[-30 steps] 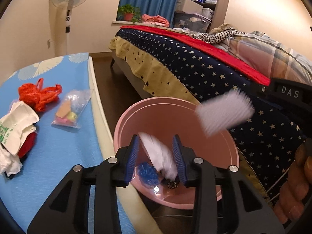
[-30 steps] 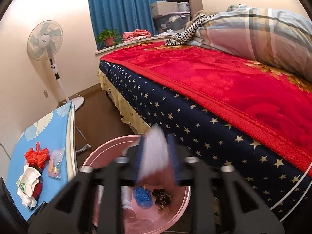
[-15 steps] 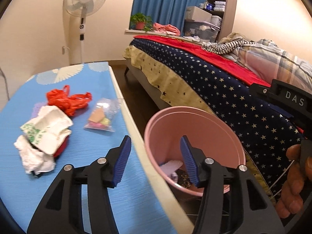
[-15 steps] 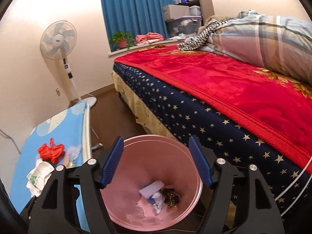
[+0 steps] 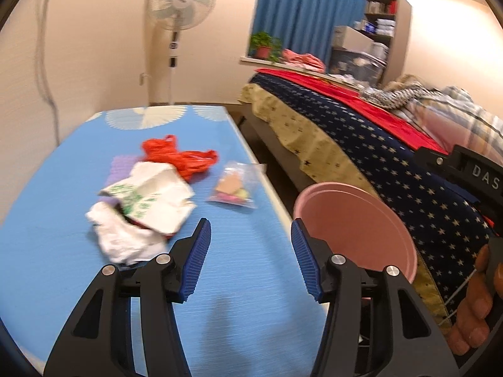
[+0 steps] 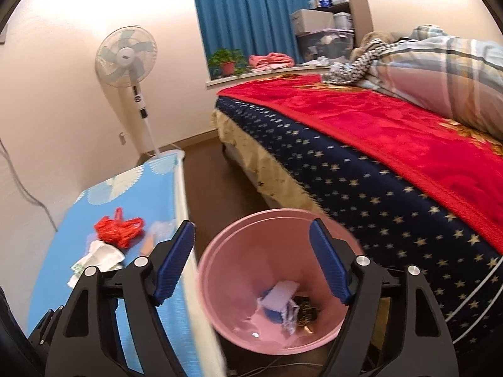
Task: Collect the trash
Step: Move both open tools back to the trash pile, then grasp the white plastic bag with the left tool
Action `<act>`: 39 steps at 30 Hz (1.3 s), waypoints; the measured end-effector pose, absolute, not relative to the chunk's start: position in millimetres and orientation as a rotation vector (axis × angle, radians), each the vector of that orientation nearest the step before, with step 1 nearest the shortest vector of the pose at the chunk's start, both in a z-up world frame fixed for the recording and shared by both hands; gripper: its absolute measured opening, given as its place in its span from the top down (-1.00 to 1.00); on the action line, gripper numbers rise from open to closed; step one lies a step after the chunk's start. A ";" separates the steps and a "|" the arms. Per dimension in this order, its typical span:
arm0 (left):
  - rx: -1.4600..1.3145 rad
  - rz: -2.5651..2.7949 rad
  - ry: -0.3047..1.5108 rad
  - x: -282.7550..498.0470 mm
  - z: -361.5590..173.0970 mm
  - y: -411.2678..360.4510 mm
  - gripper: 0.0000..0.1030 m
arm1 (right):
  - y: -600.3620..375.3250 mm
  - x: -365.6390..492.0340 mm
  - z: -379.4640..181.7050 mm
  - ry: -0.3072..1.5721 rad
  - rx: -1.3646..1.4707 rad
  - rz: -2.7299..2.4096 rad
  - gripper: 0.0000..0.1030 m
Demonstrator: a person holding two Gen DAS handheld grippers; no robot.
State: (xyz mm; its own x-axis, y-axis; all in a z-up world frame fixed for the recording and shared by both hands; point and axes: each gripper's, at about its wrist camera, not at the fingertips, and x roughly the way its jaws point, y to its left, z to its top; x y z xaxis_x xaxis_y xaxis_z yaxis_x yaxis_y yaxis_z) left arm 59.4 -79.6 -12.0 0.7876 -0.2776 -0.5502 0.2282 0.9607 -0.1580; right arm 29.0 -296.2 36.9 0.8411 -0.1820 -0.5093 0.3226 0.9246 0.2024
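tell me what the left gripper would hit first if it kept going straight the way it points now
Most likely the blue table cover: the left gripper is open with nothing between its fingers and aims down at a bare patch. The clear snack bag lies just beyond, though depth is hard to judge.

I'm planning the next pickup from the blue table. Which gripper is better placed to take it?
Left. The left gripper is open over the table, with the white wrappers just ahead. The right gripper, open too, hangs over the bin.

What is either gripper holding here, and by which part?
Nothing is held. The left gripper is open over the blue table; the right gripper is open above the pink bin, nothing between its jaws.
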 end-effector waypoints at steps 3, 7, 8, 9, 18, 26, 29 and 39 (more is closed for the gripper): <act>-0.116 -0.197 0.605 62.0 -13.8 -58.8 -0.02 | -281.9 35.3 34.4 0.511 0.299 -0.228 -0.29; -0.160 -0.089 0.605 65.2 -18.4 -34.9 -0.02 | -265.0 46.7 29.1 0.524 0.304 -0.176 -0.14; -0.176 -0.060 0.608 66.5 -20.4 -28.6 -0.02 | -261.5 50.3 27.2 0.527 0.307 -0.163 -0.12; -0.190 -0.036 0.610 67.4 -22.4 -23.1 -0.02 | -259.4 52.9 25.4 0.530 0.310 -0.153 -0.09; -0.285 0.136 0.622 77.1 -40.0 14.0 -0.02 | -241.4 87.3 -1.7 0.575 0.355 -0.086 0.07; -0.332 0.139 0.699 93.1 -59.3 21.8 -0.02 | -223.6 118.1 -24.5 0.618 0.376 -0.038 0.08; -0.339 0.116 0.736 99.8 -66.5 20.4 -0.02 | -216.5 130.5 -33.6 0.642 0.387 -0.018 0.08; -0.308 0.082 0.744 101.7 -66.7 17.2 0.84 | -202.9 164.2 -63.1 0.719 0.392 -0.013 0.08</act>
